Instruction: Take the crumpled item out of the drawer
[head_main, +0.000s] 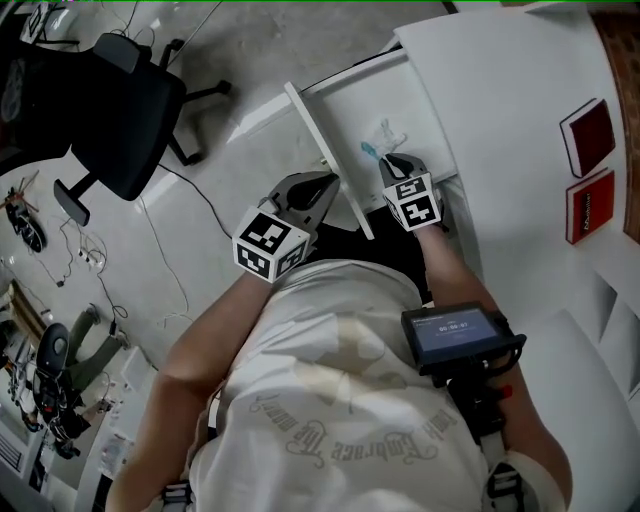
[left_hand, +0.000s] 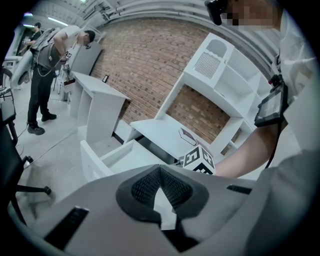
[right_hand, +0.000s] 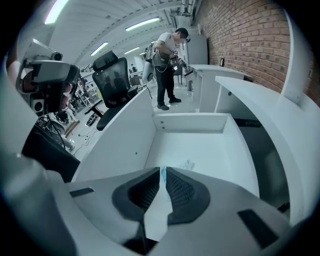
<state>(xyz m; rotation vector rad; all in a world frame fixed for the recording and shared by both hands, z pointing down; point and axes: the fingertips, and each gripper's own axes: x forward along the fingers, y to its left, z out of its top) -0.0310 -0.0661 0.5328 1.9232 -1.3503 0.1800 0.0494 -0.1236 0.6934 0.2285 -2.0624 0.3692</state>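
Observation:
The white drawer (head_main: 331, 162) stands pulled out beneath the desk. On its floor lies the crumpled item (head_main: 381, 138), clear plastic with a teal edge, which also shows as a small wad (right_hand: 188, 164) in the right gripper view. My right gripper (head_main: 392, 163) points steeply down into the drawer, just on the near side of the item. Its jaws are shut (right_hand: 163, 171), and a sliver of teal shows in the slit at their tips; I cannot tell whether they touch it. My left gripper (head_main: 322, 188) hovers outside the drawer's front panel, shut (left_hand: 160, 171) and empty.
A black office chair (head_main: 128, 102) stands on the floor to the left, with cables around it. Two red boxes (head_main: 588, 135) lie on the white desk (head_main: 510, 110) to the right. A person (right_hand: 167, 70) stands at another desk further back. White shelving (left_hand: 223, 75) rises above the desk.

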